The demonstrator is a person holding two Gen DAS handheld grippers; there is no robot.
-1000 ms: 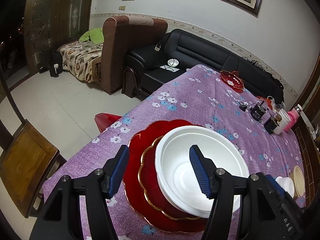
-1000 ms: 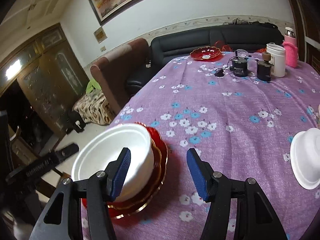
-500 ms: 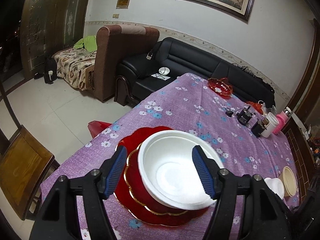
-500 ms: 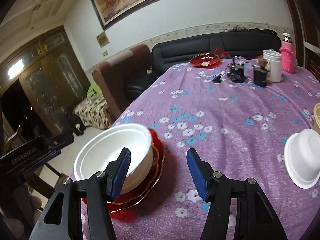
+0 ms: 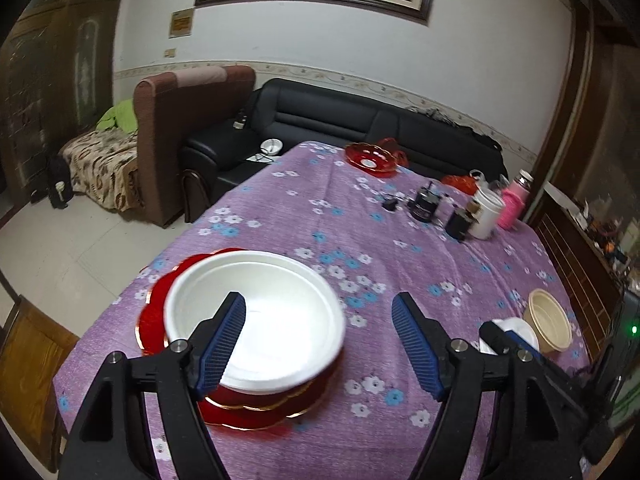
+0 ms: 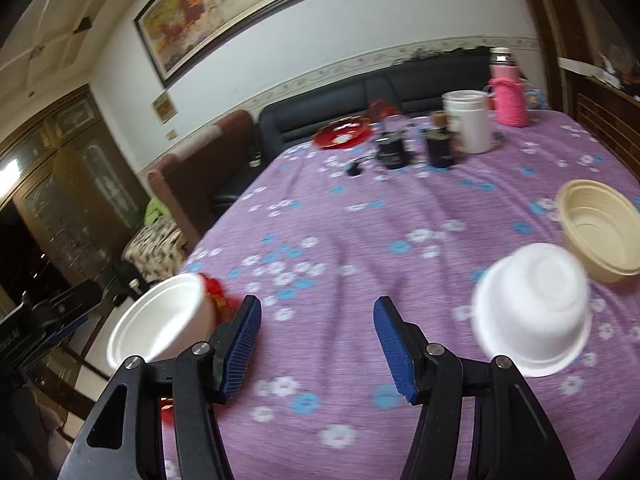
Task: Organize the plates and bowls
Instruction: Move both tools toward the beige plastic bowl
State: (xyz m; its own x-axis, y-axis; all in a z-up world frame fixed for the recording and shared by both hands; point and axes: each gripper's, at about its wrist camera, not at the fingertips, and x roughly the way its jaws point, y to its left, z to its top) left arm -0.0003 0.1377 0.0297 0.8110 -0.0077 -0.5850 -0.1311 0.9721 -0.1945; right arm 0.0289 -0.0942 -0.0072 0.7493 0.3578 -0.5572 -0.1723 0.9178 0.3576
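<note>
Left gripper spread wide above the table, jaws just opened further, nothing between the pads; large white foam bowl seen behind the left pad, not pinched. Bowl resting on a stack of red gold-rimmed plates near the table corner, on the purple flowered tablecloth. Right gripper also parted and empty, only cloth between the jaws. Small white foam bowl lying upside down to the right of it, just beside an upright beige bowl. Probably very light and soft, both foam bowls: easy to dent or crack under a hard squeeze, easy to slide on the cloth. Best taken at the rim, one pad inside and one outside; for the upturned bowl, across the side wall near the base. Red plates likely stiffer and slippery.
</note>
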